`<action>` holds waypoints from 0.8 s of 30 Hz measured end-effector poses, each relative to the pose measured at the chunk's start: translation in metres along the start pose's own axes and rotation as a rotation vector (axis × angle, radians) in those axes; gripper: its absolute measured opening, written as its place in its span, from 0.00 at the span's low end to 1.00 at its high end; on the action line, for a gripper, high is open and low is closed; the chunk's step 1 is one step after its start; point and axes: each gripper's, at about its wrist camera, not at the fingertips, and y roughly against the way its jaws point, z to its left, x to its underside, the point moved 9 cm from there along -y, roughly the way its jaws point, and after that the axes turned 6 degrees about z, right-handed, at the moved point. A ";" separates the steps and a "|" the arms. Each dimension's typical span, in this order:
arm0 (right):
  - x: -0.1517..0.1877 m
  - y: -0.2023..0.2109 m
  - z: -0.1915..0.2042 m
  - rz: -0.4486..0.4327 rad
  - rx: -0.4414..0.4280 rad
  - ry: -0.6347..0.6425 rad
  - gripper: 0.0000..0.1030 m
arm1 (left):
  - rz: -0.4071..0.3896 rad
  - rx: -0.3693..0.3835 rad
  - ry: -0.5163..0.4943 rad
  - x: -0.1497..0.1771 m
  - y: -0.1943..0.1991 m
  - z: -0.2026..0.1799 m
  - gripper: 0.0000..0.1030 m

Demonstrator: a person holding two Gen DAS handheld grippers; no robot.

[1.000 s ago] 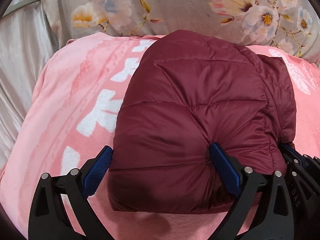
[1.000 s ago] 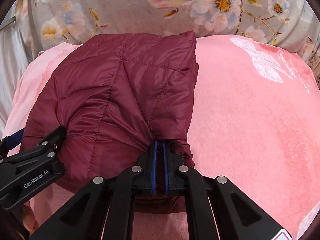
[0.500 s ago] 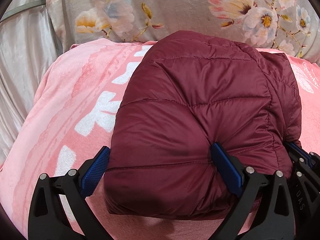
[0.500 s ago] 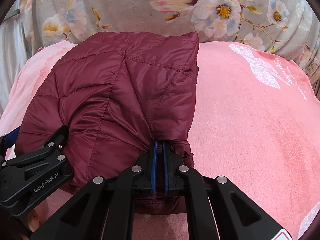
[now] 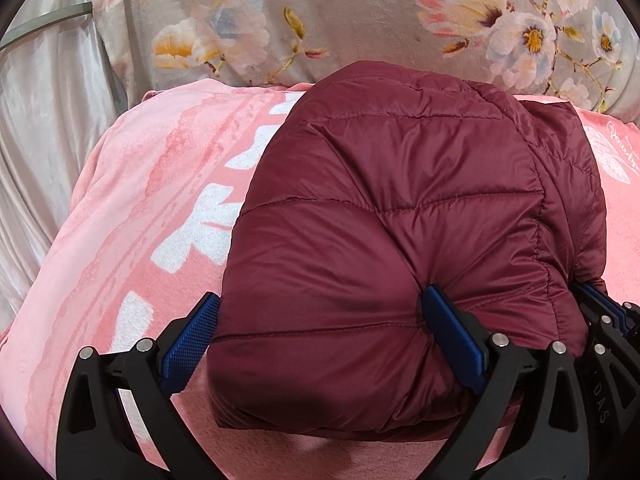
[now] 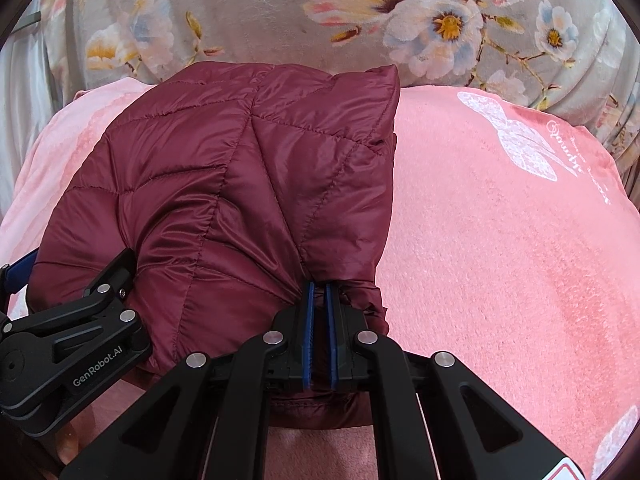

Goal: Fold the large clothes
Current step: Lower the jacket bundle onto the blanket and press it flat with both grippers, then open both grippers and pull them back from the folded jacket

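Garment: one maroon quilted puffer jacket (image 5: 384, 240), folded into a bundle at the centre of both frames, lying on one pink plush blanket (image 6: 500, 240).
Left gripper (image 5: 326, 344): blue-padded fingers (image 5: 188, 340) spread wide — they straddle the bundle's near edge.
Right gripper (image 6: 319, 320): fingers nearly together, pinching a fold of jacket at lower centre.
Backdrop: one grey floral cloth (image 5: 360, 20) across the top; pale satin fabric (image 5: 40, 120) at upper left.

A glossy quilted jacket (image 5: 384, 216) is laid on a matt, fuzzy blanket (image 6: 500, 248) (gripper pads (image 5: 188, 348) are textured rubber).
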 end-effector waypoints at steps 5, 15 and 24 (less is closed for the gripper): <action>0.000 0.000 0.002 -0.003 0.020 0.008 0.05 | -0.001 0.003 0.001 0.000 0.000 0.000 0.95; 0.000 0.000 0.001 -0.011 0.011 0.005 0.07 | -0.022 0.011 0.018 -0.002 0.006 0.004 0.95; 0.042 0.064 -0.021 -0.105 -0.049 -0.048 0.56 | -0.072 0.010 0.057 0.033 0.052 0.011 0.95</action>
